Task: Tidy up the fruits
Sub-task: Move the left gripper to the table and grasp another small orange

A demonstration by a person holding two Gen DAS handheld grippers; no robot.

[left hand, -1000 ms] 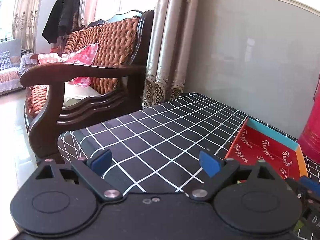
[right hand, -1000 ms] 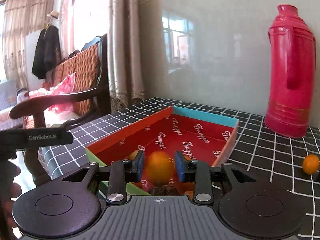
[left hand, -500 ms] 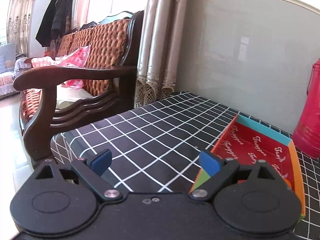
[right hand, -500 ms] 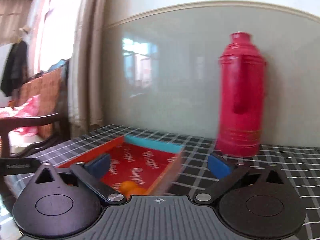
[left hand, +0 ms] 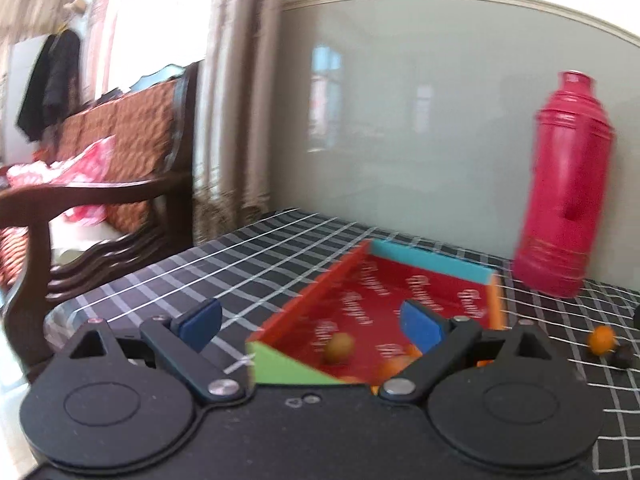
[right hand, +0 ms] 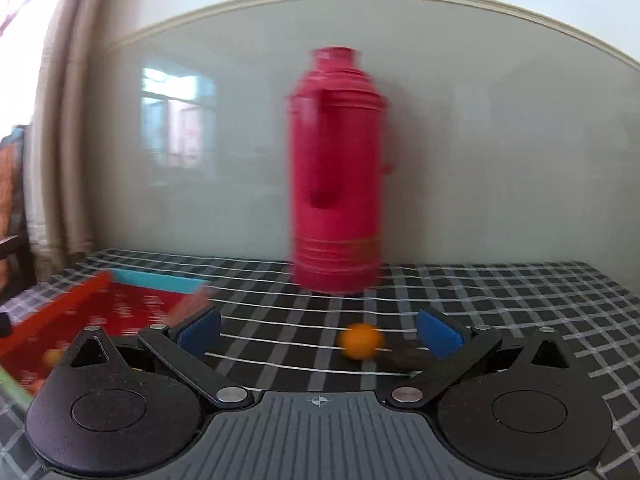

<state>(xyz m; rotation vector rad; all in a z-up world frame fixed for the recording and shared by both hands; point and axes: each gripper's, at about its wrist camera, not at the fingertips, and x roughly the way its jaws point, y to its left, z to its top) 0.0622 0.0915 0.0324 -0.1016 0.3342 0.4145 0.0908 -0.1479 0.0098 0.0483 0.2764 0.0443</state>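
Note:
A red paper tray with coloured rims lies on the checked table; it also shows in the right wrist view. Small fruits lie in its near end, one brownish and orange ones. A small orange fruit lies loose on the table right of the tray; it also shows in the left wrist view. My left gripper is open and empty over the tray's near corner. My right gripper is open and empty, with the loose orange fruit just beyond its fingertips.
A tall red thermos stands at the back by the wall, also in the left wrist view. Two dark small objects lie near the loose fruit. A wooden sofa and curtains stand left of the table.
My right gripper opened and let the orange fruit go into the tray, then swung right toward the loose fruit. My left gripper turned right, bringing the tray between its fingers.

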